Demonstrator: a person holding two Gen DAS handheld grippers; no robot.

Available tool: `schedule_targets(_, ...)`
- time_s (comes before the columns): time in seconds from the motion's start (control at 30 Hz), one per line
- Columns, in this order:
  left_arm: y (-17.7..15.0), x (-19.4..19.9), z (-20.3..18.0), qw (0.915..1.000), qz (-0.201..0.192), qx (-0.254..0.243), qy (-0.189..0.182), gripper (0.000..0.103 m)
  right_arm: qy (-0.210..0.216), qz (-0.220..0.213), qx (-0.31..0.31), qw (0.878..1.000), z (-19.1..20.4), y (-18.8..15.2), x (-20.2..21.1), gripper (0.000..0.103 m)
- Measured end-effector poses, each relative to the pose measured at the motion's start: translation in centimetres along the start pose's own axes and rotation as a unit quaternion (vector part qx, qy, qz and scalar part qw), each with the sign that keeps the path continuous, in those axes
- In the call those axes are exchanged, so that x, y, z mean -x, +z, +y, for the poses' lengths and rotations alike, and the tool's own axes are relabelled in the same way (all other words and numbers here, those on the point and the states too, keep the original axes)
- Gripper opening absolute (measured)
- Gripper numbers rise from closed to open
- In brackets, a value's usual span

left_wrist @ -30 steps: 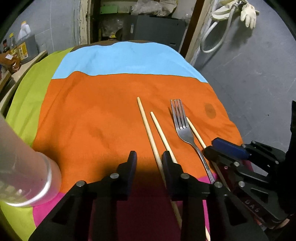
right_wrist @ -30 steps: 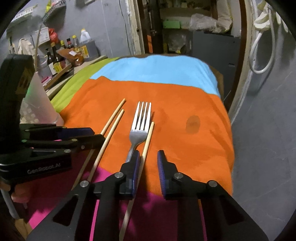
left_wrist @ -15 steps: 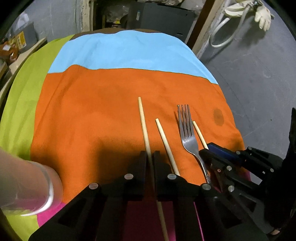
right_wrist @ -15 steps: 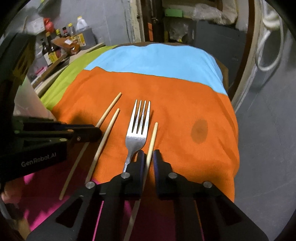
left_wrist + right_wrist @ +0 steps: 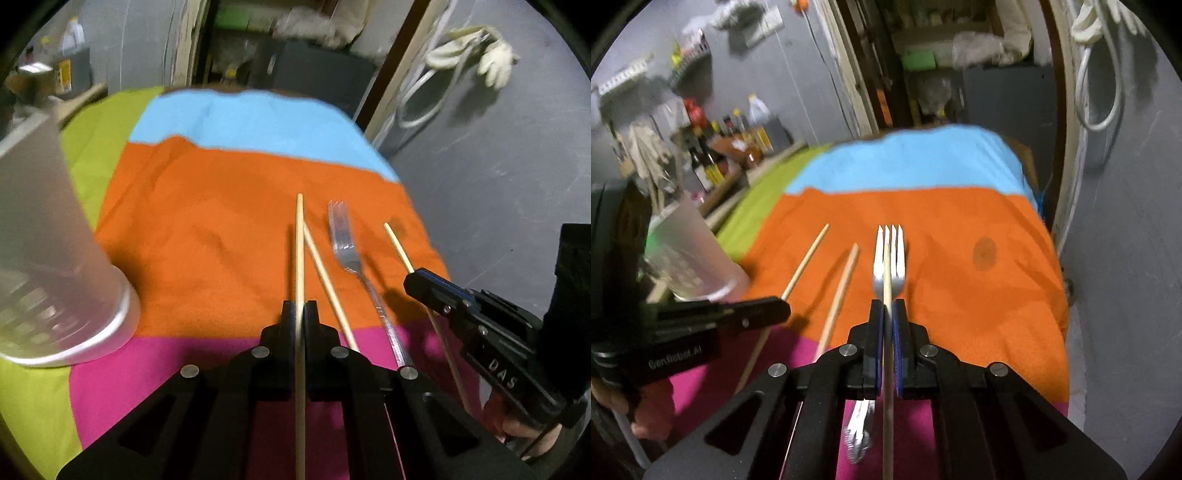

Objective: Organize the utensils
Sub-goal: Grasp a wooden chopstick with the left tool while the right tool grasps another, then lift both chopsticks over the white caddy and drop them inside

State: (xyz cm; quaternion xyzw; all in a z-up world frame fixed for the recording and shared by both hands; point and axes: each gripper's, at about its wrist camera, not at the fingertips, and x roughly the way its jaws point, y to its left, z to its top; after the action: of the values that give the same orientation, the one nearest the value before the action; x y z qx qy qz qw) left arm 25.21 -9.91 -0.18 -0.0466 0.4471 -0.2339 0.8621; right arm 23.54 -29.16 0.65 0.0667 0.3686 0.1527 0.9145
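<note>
Currently, the left gripper [image 5: 300, 314] has its fingers clenched on one chopstick [image 5: 299, 243], which runs straight out ahead between them. The right gripper [image 5: 885, 314] likewise grips a second chopstick [image 5: 886, 273], fingers pressed against both its sides. A third chopstick [image 5: 325, 273] lies on the surface [image 5: 207, 229], a table under a cloth of orange, blue, green and magenta panels; in the left wrist view its far end passes behind the held stick. A fork [image 5: 347, 251] lies just beside it, tines pointing away, handle running back toward the magenta panel.

Nearby items: a translucent plastic cup [image 5: 48, 258] stands at the left edge of the cloth, well apart from the utensils. In the right wrist view the held chopstick crosses in front of the fork's tines and hides part of them.

View differences: the left wrist camera shows a white glove [image 5: 496, 64] and hose on the wall to the right. The right wrist camera alone shows bottles [image 5: 713, 151] on a shelf at left and a dark stain [image 5: 984, 253] on the orange panel. Each camera sees the other gripper from the side.
</note>
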Motion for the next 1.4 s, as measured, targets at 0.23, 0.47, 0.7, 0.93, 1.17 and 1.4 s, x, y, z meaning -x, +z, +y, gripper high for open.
schedule_targets(0.23, -0.8, 5.7, -0.4, 0.9914, -0.130, -0.003, 0.007, 0.003, 0.027, -0.158, 0.027, 0.987, 3.8, -0.2, 4.3, 0.003)
schedule_targets(0.47, -0.8, 12.0, -1.1, 0.9620, -0.269, -0.023, 0.045, 0.003, 0.052, -0.279, 0.080, 0.955, 9.2, 1.6, 6.8, 0.003)
schedule_targets(0.7, -0.2, 17.3, 0.6, 0.9294, -0.361, -0.027, 0.073, 0.003, 0.114, -0.341, 0.080, 0.930, 13.2, 5.2, 6.9, 0.003)
schedule_targets(0.93, 1.2, 21.1, 7.8, 0.9101, -0.404, 0.024, 0.088, 0.003, 0.195, -0.366, 0.049, 0.909, 15.6, 8.3, 5.4, 0.003)
schedule_targets(1.17, 2.0, 22.3, 14.5, 0.8934, -0.427, 0.087, 0.108, 0.003, 0.218, -0.381, 0.008, 0.899, 17.3, 10.5, 2.2, 0.003)
schedule_targets(1.4, 2.4, 22.2, 18.1, 0.8767, -0.450, 0.120, 0.120, 0.003, 0.182, -0.406, -0.013, 0.896, 18.4, 10.1, -0.4, 0.003)
